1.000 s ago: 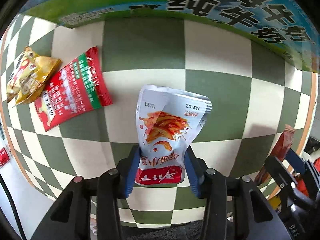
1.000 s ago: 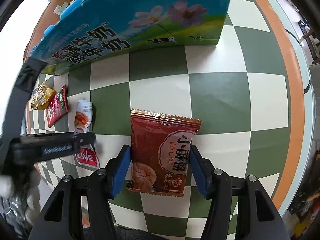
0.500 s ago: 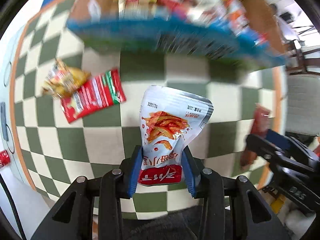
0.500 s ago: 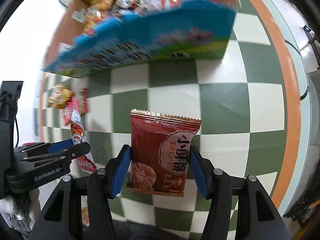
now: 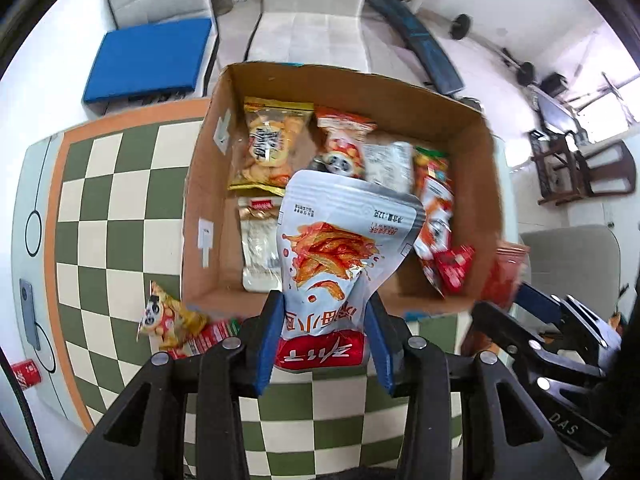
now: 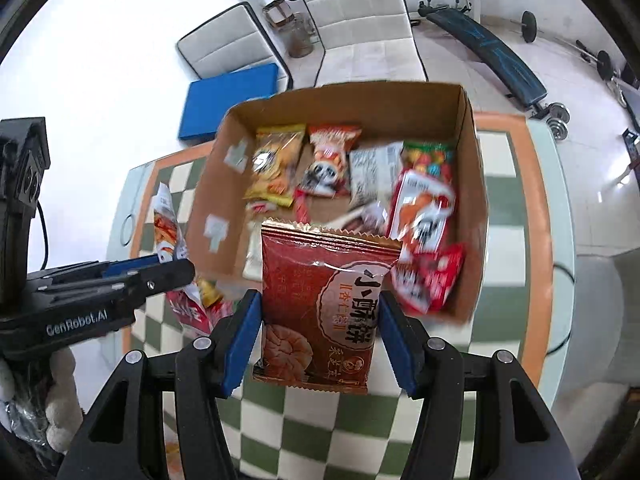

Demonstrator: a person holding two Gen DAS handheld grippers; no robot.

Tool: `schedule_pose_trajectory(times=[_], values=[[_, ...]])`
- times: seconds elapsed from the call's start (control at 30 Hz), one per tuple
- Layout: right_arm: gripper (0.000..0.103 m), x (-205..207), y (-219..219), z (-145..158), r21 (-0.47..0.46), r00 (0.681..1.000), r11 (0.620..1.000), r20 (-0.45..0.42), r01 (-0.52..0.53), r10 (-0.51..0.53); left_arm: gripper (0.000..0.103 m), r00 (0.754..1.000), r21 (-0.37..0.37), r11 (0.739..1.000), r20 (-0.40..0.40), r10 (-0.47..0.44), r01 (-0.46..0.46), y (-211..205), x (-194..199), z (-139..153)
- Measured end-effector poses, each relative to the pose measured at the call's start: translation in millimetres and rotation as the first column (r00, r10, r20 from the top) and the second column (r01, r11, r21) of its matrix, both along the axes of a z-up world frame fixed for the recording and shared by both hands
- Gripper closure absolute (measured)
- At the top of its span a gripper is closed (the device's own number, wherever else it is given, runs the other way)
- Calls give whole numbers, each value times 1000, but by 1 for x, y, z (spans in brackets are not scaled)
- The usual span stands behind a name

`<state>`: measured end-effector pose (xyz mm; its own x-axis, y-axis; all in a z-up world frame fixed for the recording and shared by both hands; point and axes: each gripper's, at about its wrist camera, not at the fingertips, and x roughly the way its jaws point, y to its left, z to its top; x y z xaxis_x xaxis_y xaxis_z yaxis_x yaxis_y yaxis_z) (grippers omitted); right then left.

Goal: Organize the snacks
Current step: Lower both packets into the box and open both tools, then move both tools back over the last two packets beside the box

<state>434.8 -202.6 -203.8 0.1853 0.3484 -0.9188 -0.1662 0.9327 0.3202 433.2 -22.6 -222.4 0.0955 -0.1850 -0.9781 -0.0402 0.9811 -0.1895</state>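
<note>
My left gripper (image 5: 323,340) is shut on a silver snack pouch (image 5: 340,248) with red print, held up over the near edge of the open cardboard box (image 5: 200,184). My right gripper (image 6: 318,338) is shut on a dark red biscuit packet (image 6: 324,304), also held above the near edge of the box (image 6: 478,216). The box holds several snack packets. The left gripper with its pouch shows in the right wrist view (image 6: 120,284); the right gripper shows in the left wrist view (image 5: 532,320).
A yellow snack bag (image 5: 168,316) and a red packet (image 5: 212,336) lie on the green-checked table (image 5: 112,208) left of the box. A phone (image 5: 29,312) lies at the table's left edge. Chairs and gym gear stand beyond.
Both grippers have risen from the table with their packets. The view now looks down into the box, where before only its blue outer side showed.
</note>
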Motion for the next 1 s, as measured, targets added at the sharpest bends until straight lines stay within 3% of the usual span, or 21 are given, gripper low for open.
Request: schedule_pose_trajectory(times=[0.1,0.3,0.33,0.4,0.43,0.63,0.83,0.97,1.0], values=[[42,25,3,-11,-38,1000,999,-13,7,-7,64,999,-5,1000,-29,14,-14,7,20,-17],[41,49,5,-39,-77,997,997,-70,24,-30,59,997,-39,999,-67,33,-36,9,35,-18],[40,50,3,-42,-73,996,997,-81,34,-40,58,997,-37,999,-69,34,-37,9,35,-17],[21,54,1,-51,-70,993,997,-103,43,-50,57,997,-38,999,-78,30,-33,8,37,-17],[18,55,0,-53,-72,993,996,-103,53,-60,57,996,-39,999,-81,28,-31,8,37,-17],[17,56,-6,-53,-65,991,993,-92,94,-100,57,998,-68,998,-70,9,-14,6,32,-10],[16,41,-4,-35,-18,990,992,-67,123,-124,57,999,-82,996,16,30,-28,32,4,27],[16,12,13,-22,67,987,987,-75,145,-140,56,991,6,997,107,76,-77,71,-35,53],[15,-2,23,-22,104,986,983,-87,148,-140,52,989,31,995,122,87,-91,82,-49,55]])
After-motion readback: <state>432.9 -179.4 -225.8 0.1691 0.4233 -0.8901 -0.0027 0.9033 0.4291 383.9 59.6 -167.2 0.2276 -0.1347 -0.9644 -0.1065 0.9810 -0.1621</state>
